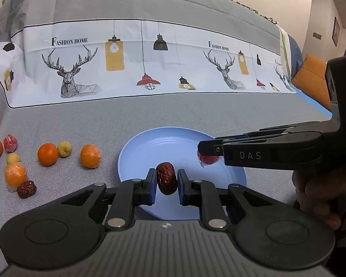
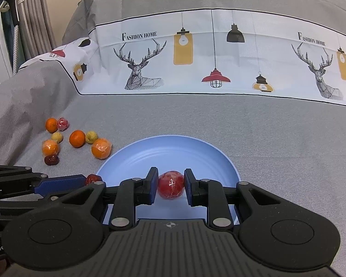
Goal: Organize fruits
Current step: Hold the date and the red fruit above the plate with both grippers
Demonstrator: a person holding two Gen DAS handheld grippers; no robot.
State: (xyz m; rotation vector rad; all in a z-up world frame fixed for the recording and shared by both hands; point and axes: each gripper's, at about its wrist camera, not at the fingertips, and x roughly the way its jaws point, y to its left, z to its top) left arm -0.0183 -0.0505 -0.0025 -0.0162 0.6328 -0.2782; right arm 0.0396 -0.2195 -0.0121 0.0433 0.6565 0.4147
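Left gripper (image 1: 166, 182): black two-finger claw with blue pads, pinching a wrinkled dark-red dried date (image 1: 166, 178) upright between the pads, over the 6 o'clock rim of the plate.
Right gripper (image 2: 170, 185): same build, clamped on a round red fruit in clear wrap (image 2: 171, 184), above the near half of the plate; in the left wrist view, reaching in from 3 o'clock.
Plate: round pale-blue plastic plate (image 1: 173, 138), lying flat on the grey bedspread (image 1: 196, 110), nothing resting on its visible surface.
Loose fruit: scattered on the bedspread at 9 o'clock of the plate, well apart from both claws.
Nearest piece: wrapped orange mandarin (image 1: 90, 156), near the plate rim.
Further left: bare orange mandarin (image 1: 47, 154), two small yellow-green fruits, a second wrapped red fruit (image 1: 10, 142), another dried date (image 1: 26, 188).
Backdrop: white band printed with deer heads and hanging lamps (image 1: 126, 64), at 12 o'clock.
Hand (image 1: 320, 191): partly visible under the right claw, at 4 o'clock.
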